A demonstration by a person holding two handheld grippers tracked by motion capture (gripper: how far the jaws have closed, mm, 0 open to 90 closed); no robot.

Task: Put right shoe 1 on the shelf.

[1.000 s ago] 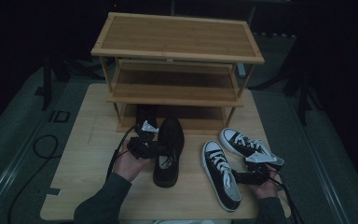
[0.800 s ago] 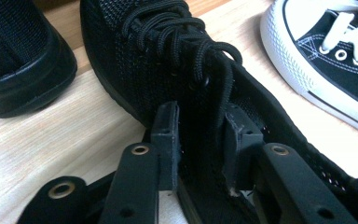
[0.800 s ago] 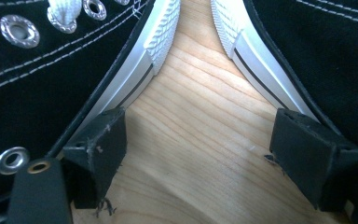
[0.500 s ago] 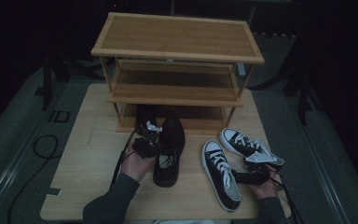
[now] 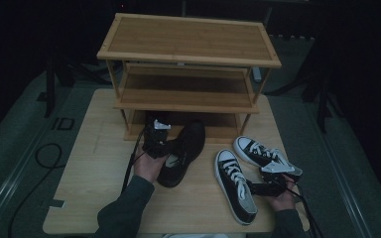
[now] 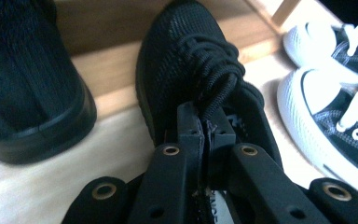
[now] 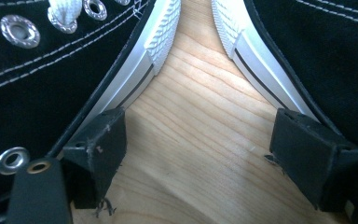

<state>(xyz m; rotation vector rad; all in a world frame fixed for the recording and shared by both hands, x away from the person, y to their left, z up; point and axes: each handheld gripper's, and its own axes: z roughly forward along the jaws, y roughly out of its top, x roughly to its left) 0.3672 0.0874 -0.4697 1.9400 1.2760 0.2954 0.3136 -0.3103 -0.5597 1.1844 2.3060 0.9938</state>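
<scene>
The black mesh shoe (image 6: 186, 70), insole lettering cut off at "NCE", is clamped by the left hand-held gripper (image 6: 206, 128).

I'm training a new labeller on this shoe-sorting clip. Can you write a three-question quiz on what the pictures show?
1. True or false: the left gripper is shut on the black mesh lace-up shoe.
2. How many tiers does the bamboo shoe rack have? A two, B three, C four
3. The open right gripper rests between two black canvas sneakers with white ____.

Key: 1 true, its jaws have just been closing and pinch the shoe's tongue by the laces; 2 B; 3 laces, or white rubber soles.
</scene>
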